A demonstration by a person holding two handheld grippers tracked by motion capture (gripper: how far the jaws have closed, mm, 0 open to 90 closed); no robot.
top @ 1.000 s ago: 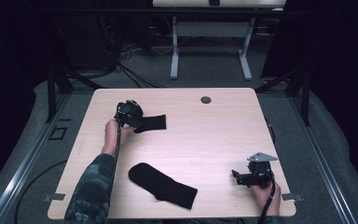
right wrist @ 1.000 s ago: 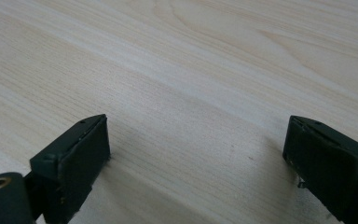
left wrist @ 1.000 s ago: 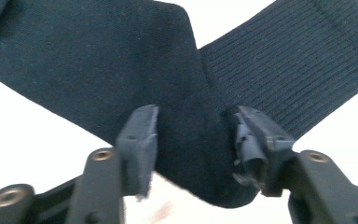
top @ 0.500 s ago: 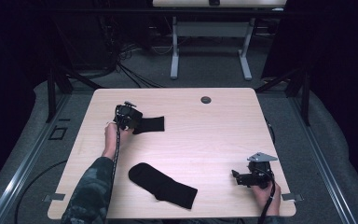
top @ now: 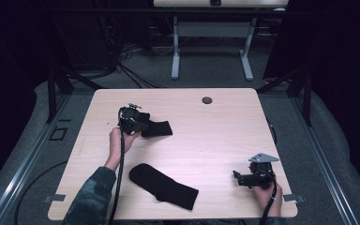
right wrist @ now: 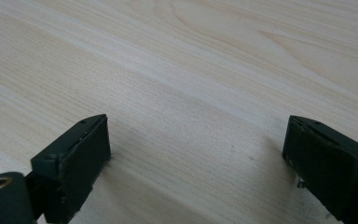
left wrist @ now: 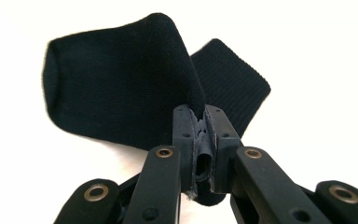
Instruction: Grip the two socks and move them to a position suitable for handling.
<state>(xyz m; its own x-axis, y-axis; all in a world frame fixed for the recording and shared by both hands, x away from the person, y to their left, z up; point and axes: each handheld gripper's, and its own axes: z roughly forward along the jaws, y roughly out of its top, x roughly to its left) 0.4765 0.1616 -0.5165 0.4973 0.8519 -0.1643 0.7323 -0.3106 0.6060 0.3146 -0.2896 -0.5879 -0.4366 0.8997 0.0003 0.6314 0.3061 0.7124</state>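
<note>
Sock [top: 157, 128] at the table's [top: 215, 136] far left is gripped by the left gripper [top: 139, 123] in the high view; a second sock [top: 164, 186] lies near the front edge. In the left gripper view, a fold of sock [left wrist: 121, 88] is pinched between jaws that have just been closing. In the right gripper view, the right gripper [right wrist: 196, 158] is held wide apart over bare wood, nothing grasped.

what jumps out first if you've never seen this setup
The left tool, at the far left of the wooden table, is clamped shut on a fold of a dark sock, pulling that fold up. A second dark sock lies flat near the front edge. At the front right corner the right tool rests with its jaws wide apart over bare wood.
</note>
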